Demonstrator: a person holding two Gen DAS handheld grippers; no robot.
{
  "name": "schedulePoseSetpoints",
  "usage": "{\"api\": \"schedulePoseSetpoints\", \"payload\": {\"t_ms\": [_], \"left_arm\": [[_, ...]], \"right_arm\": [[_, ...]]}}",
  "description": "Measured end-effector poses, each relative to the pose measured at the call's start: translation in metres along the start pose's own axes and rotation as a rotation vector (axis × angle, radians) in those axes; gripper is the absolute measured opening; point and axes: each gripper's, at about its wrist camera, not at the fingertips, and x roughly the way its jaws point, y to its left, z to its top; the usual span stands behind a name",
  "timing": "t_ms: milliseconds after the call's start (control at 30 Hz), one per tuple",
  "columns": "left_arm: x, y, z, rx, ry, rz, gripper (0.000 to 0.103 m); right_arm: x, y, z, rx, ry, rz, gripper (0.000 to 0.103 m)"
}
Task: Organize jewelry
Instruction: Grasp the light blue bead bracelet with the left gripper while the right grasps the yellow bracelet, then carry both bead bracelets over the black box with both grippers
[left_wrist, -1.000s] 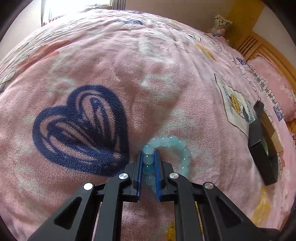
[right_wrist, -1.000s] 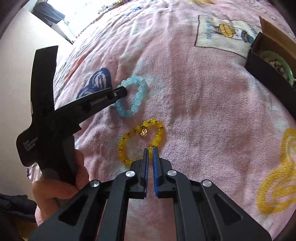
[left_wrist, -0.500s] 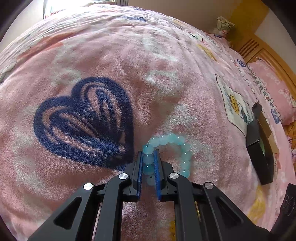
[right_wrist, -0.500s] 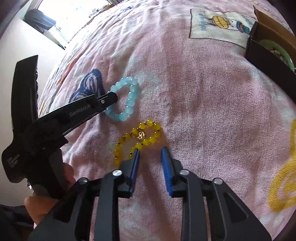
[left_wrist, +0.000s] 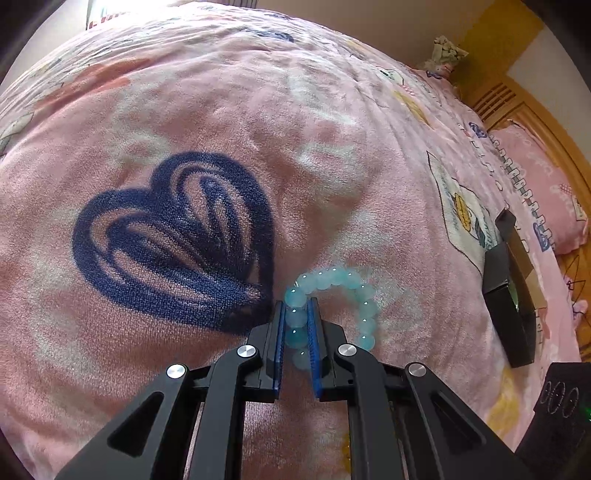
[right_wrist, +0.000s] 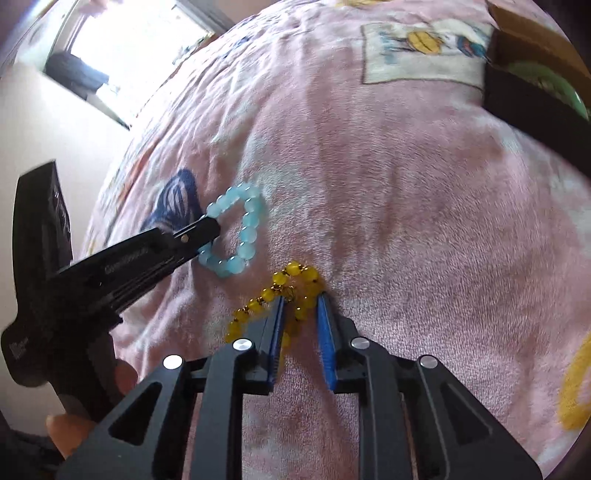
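Observation:
A pale blue bead bracelet (left_wrist: 334, 277) lies on the pink blanket (left_wrist: 332, 147), and my left gripper (left_wrist: 295, 308) is shut on its near-left beads. From the right wrist view, the same blue bracelet (right_wrist: 251, 221) shows pinched at the tip of the left gripper (right_wrist: 208, 229). A yellow bead bracelet (right_wrist: 295, 268) with a small gold charm lies just in front of it. My right gripper (right_wrist: 300, 300) straddles one strand of it with its jaws closing. Yellow beads sit between the blue pads, with a gap on the right side.
A black open box (left_wrist: 509, 325) rests on the blanket to the right; the same box (right_wrist: 535, 107) holds something green. A hand (right_wrist: 74, 428) holds the left gripper's handle. A dark blue heart print (left_wrist: 173, 236) lies left of the blue bracelet. A wooden headboard (left_wrist: 517, 107) stands far right.
The right gripper went from shut to open, moved forward over the yellow bracelet, and its jaws have narrowed around one strand. The left gripper kept its hold on the blue bracelet.

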Motion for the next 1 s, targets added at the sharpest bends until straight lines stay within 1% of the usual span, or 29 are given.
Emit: {"api": "schedulePoseSetpoints", "payload": {"t_ms": [233, 300, 367, 433, 667, 700, 800, 900, 1000], "left_arm": [[-0.001, 0.006, 0.002, -0.001, -0.003, 0.008, 0.013], [-0.002, 0.005, 0.003, 0.006, -0.011, 0.015, 0.013], [-0.006, 0.001, 0.004, 0.031, -0.033, 0.043, 0.013], [-0.009, -0.001, 0.004, 0.046, -0.044, 0.057, 0.013], [-0.023, -0.008, 0.007, 0.063, -0.072, 0.035, 0.013], [-0.027, -0.011, 0.007, 0.069, -0.081, 0.032, 0.013], [-0.04, -0.017, 0.009, 0.078, -0.122, 0.022, 0.013], [-0.046, -0.02, 0.009, 0.079, -0.136, 0.016, 0.013], [-0.05, -0.024, 0.008, 0.096, -0.15, 0.038, 0.013]], "right_arm": [[-0.009, -0.004, 0.002, 0.005, -0.01, 0.021, 0.009], [-0.015, -0.006, 0.004, 0.0, -0.022, 0.025, 0.009], [-0.021, -0.007, 0.007, 0.004, -0.034, 0.021, 0.009], [-0.03, -0.011, 0.008, 0.024, -0.045, 0.037, 0.009], [-0.06, -0.009, 0.019, 0.023, -0.088, 0.08, 0.009], [-0.067, -0.008, 0.022, 0.019, -0.104, 0.084, 0.009], [-0.086, -0.009, 0.018, 0.025, -0.141, 0.095, 0.009], [-0.097, -0.007, 0.019, 0.019, -0.158, 0.084, 0.009], [-0.108, -0.003, 0.02, 0.005, -0.176, 0.058, 0.009]]}}
